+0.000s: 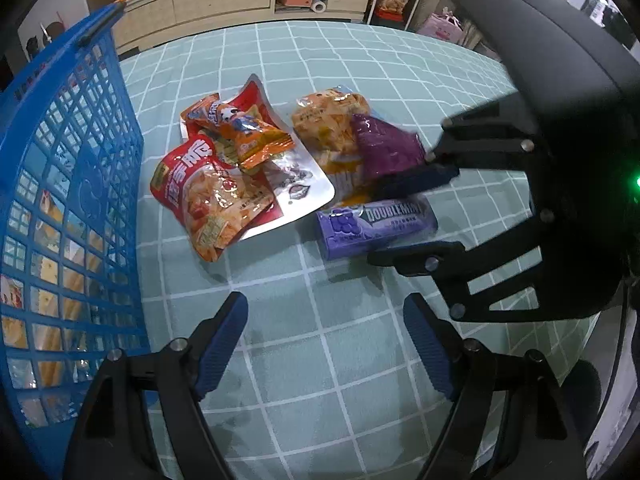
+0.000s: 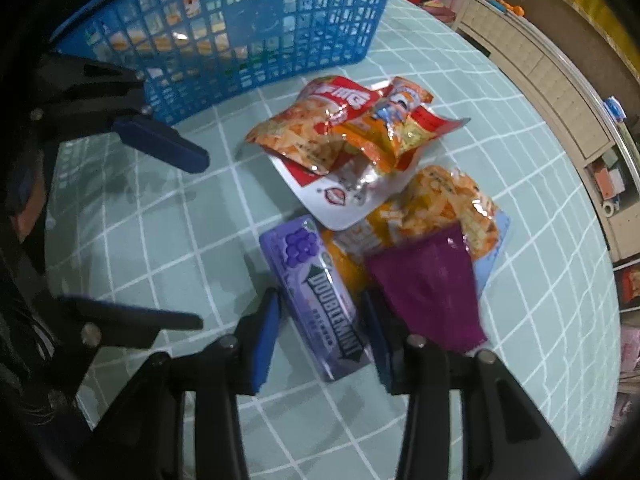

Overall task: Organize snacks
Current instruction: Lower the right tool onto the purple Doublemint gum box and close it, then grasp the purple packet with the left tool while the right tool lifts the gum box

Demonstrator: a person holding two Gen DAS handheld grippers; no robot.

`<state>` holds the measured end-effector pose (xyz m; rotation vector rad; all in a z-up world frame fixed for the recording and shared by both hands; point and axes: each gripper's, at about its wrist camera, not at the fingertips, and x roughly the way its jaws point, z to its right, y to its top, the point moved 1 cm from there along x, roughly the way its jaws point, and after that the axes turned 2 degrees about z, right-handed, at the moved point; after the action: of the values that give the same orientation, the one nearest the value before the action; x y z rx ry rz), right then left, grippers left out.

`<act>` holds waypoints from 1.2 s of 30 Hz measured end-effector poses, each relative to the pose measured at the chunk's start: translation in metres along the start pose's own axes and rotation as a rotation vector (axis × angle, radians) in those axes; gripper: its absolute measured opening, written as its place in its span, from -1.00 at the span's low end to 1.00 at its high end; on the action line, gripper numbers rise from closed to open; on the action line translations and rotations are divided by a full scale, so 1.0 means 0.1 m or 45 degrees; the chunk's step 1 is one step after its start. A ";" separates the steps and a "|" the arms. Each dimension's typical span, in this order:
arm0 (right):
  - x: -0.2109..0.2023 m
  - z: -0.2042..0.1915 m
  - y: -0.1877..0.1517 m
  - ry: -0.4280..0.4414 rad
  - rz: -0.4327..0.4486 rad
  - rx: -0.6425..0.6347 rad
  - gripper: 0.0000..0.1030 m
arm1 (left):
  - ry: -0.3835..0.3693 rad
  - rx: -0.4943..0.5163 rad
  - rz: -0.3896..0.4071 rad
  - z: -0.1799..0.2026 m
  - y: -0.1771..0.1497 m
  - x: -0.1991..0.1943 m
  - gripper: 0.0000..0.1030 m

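Observation:
A purple Doublemint gum pack (image 2: 320,300) lies on the checked tablecloth, also seen in the left wrist view (image 1: 374,224). My right gripper (image 2: 322,302) is open with its blue pads on either side of the pack. It shows in the left wrist view (image 1: 392,220). A purple pouch (image 2: 428,288) lies beside it on an orange snack bag (image 2: 436,208). Red and orange snack bags (image 2: 344,128) are piled nearer the blue basket (image 2: 224,20). My left gripper (image 1: 324,340) is open and empty over bare cloth, beside the basket (image 1: 68,208).
The basket holds several snack packs. The teal checked tablecloth (image 1: 320,380) covers the table. A low cabinet (image 1: 224,4) with shelves stands beyond the table's far edge.

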<state>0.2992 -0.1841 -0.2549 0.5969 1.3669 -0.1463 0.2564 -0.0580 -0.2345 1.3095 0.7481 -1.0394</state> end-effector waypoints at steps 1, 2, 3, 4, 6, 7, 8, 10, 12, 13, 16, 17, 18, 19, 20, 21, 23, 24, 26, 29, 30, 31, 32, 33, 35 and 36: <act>-0.01 0.02 -0.02 0.026 0.010 0.031 -0.25 | -0.007 -0.006 0.001 -0.02 0.00 -0.01 0.53; -0.03 0.03 -0.05 0.043 0.024 0.069 -0.27 | -0.013 -0.008 0.004 -0.02 0.00 -0.02 0.53; -0.07 0.06 -0.10 0.045 0.037 0.098 -0.29 | -0.014 -0.008 0.006 -0.03 -0.01 -0.04 0.53; -0.09 0.05 -0.15 0.053 0.048 0.128 -0.30 | -0.011 -0.005 0.009 -0.04 0.05 -0.02 0.53; -0.16 0.06 -0.29 0.054 0.084 0.206 -0.31 | -0.009 0.001 0.017 -0.02 0.09 -0.05 0.53; -0.19 0.04 -0.35 0.054 0.102 0.233 -0.31 | -0.009 0.002 0.022 -0.02 0.09 -0.07 0.53; -0.22 0.04 -0.41 0.048 0.116 0.264 -0.31 | -0.011 0.003 0.027 0.00 0.10 -0.08 0.53; -0.28 0.04 -0.56 0.023 0.126 0.333 -0.31 | -0.018 0.005 0.030 0.07 0.14 -0.13 0.53; -0.34 0.05 -0.67 -0.001 0.142 0.406 -0.31 | -0.025 0.009 0.027 0.09 0.19 -0.14 0.53; -0.37 0.05 -0.71 -0.009 0.154 0.442 -0.31 | -0.025 0.014 0.026 0.12 0.22 -0.13 0.53; -0.47 0.09 -0.88 -0.037 0.182 0.574 -0.32 | -0.014 0.035 0.034 0.21 0.32 -0.13 0.53; -0.47 0.12 -0.92 -0.048 0.194 0.617 -0.32 | -0.013 0.041 0.036 0.23 0.36 -0.12 0.53; -0.49 0.16 -0.99 -0.066 0.206 0.670 -0.32 | -0.009 0.049 0.037 0.24 0.40 -0.10 0.53; -0.51 0.18 -1.02 -0.073 0.213 0.702 -0.32 | -0.006 0.060 0.037 0.26 0.45 -0.06 0.53; -0.52 0.22 -1.08 -0.091 0.228 0.754 -0.32 | -0.007 0.067 0.032 0.29 0.46 -0.03 0.53; -0.54 0.29 -1.13 -0.106 0.233 0.787 -0.32 | -0.007 0.070 0.021 0.30 0.51 0.03 0.53; -0.55 0.36 -1.20 -0.127 0.241 0.849 -0.32 | -0.018 0.062 0.006 0.35 0.56 0.09 0.53; -0.58 0.39 -1.26 -0.129 0.251 0.884 -0.32 | -0.029 0.052 0.003 0.37 0.60 0.12 0.53; -0.59 0.42 -1.33 -0.139 0.257 0.925 -0.32 | -0.026 0.036 -0.003 0.39 0.65 0.18 0.53; -0.57 0.47 -1.36 -0.176 0.241 0.953 -0.32 | -0.046 0.010 -0.031 0.41 0.72 0.28 0.48; -0.57 0.46 -1.40 -0.185 0.233 0.959 -0.32 | -0.058 0.005 -0.035 0.42 0.74 0.31 0.44; -0.56 0.47 -1.41 -0.190 0.226 0.965 -0.32 | -0.061 0.007 -0.042 0.41 0.74 0.31 0.37; -0.56 0.49 -1.44 -0.193 0.224 0.972 -0.32 | -0.062 0.014 -0.049 0.43 0.75 0.34 0.32; -0.57 0.50 -1.45 -0.192 0.228 0.980 -0.32 | -0.059 0.022 -0.055 0.45 0.77 0.37 0.30; -0.58 0.51 -1.47 -0.206 0.224 0.987 -0.32 | -0.053 0.020 -0.074 0.46 0.80 0.45 0.20; -0.58 0.52 -1.46 -0.220 0.215 0.983 -0.32 | -0.057 0.012 -0.078 0.45 0.81 0.46 0.15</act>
<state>0.2684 -0.3468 -0.2415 1.3054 1.0591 -0.5886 0.3430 -0.1142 -0.2371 1.2740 0.7547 -1.1189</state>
